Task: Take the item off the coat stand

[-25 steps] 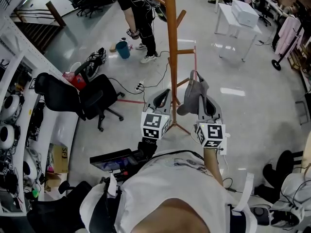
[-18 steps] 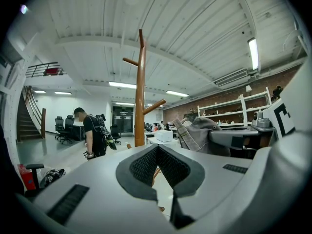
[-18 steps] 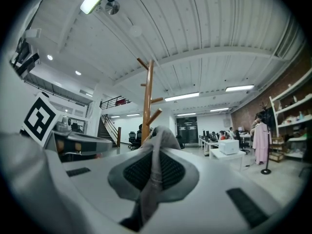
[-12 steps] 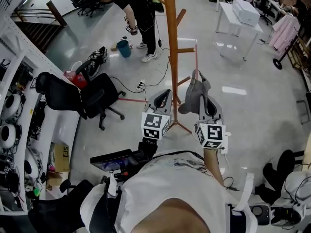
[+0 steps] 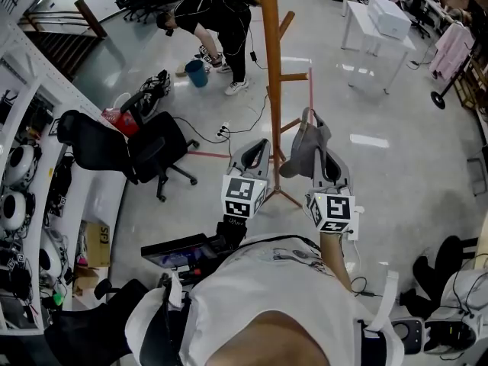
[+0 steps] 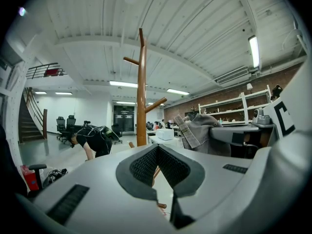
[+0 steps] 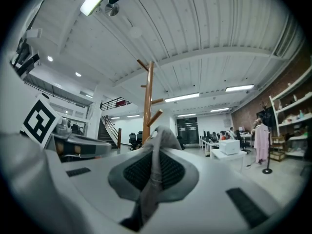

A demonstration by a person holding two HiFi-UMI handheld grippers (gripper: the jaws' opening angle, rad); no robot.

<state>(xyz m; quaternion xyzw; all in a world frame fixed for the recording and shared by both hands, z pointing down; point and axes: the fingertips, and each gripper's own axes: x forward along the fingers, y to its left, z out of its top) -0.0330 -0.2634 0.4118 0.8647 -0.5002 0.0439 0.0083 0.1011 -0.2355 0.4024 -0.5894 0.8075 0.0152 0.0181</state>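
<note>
The grey cloth item looks soft, light and floppy. The right gripper is closed on a fold of it, clear of the coat stand at 12 o'clock. The left gripper is closed and empty. Any bunched fold should hold.

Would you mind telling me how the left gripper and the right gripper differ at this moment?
The right gripper is clamped on a grey cloth item, which runs up between its jaws; the left gripper has its jaws together on nothing. In the head view the left gripper sits left of the wooden coat stand, the right gripper to its right. Both are shut and point towards the stand.
</note>
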